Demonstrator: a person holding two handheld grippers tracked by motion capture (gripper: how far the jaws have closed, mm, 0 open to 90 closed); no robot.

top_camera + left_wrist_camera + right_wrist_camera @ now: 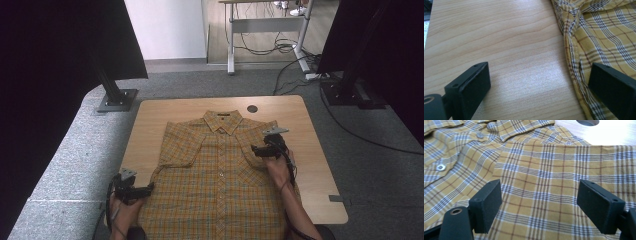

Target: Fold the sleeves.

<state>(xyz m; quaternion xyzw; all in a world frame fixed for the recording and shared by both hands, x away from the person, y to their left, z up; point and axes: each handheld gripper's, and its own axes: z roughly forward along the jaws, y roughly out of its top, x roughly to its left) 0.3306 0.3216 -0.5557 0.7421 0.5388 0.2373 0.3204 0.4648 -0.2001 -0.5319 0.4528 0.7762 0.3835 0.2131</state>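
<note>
Centrally, the yellow plaid shirt [220, 175] is lying flat, buttoned, on the wooden table [310, 145], leaving bare wood on its left, right and far sides. A round cable hole [252, 108] is sitting past the collar. The left gripper [145, 189] is straddling the shirt's near-left edge [571, 62], jaws apart on nothing. The right gripper [539, 202] is hovering over the right shoulder, jaws wide, clamping nothing; its view is showing 2 buttons [441, 167].
</note>
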